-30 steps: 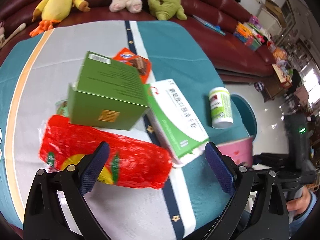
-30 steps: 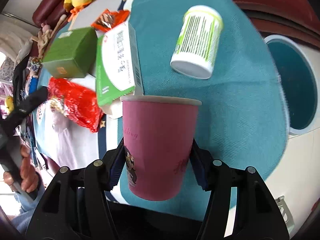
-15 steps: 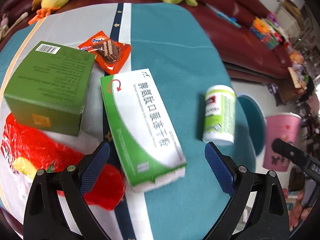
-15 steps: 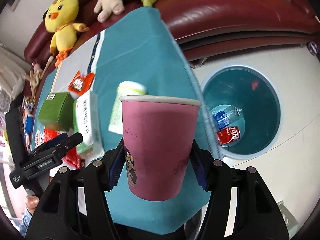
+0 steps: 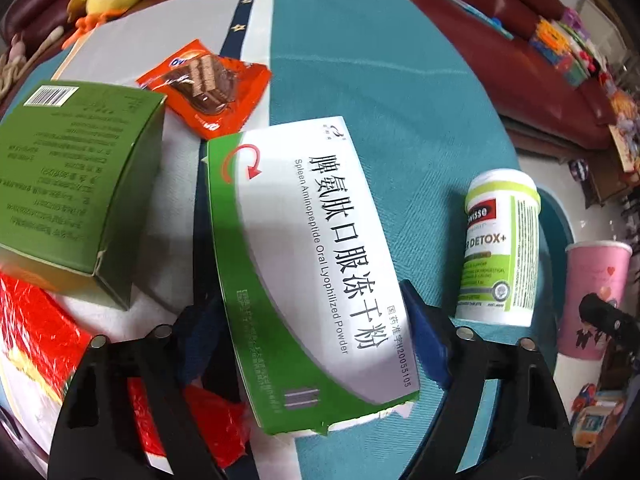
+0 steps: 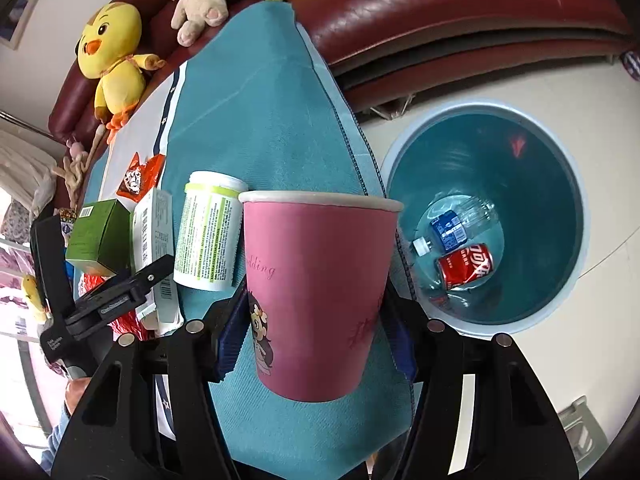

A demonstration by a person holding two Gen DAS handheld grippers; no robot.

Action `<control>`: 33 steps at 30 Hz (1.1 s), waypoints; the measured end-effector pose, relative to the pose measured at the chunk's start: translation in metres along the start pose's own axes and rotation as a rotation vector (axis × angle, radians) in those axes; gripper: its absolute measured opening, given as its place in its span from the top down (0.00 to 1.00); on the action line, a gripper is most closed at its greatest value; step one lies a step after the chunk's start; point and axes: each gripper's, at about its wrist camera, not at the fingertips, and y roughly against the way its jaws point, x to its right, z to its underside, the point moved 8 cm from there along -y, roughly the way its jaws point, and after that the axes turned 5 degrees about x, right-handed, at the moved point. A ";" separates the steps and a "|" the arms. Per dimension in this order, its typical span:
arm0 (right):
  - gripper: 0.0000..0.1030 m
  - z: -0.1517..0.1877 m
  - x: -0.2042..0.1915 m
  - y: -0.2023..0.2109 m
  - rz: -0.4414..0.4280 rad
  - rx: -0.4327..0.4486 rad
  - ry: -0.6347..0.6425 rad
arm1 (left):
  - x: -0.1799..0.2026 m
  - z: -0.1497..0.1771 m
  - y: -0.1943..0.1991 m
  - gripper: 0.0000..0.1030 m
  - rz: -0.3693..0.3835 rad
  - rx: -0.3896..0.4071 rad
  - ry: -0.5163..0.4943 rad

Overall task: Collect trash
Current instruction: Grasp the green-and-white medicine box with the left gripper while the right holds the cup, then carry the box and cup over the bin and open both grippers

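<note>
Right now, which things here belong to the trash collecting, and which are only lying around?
For the job:
- pink paper cup, held in the right gripper
- white and green medicine box, between the left gripper jaws, which have just been closing
- supplement bottle
- orange wafer wrapper
- green box
- red bag
- blue bin

Lying about:
- yellow plush chick
- beige plush toy

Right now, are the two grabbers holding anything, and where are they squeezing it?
The right gripper squeezes the pink paper cup by its lower sides. The left gripper, just closing, straddles the green-and-white medicine box; a firm grip can't be told.
</note>
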 end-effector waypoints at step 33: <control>0.44 -0.004 0.020 0.067 0.014 0.148 -0.041 | 0.067 -0.017 0.140 0.29 0.170 0.279 -0.263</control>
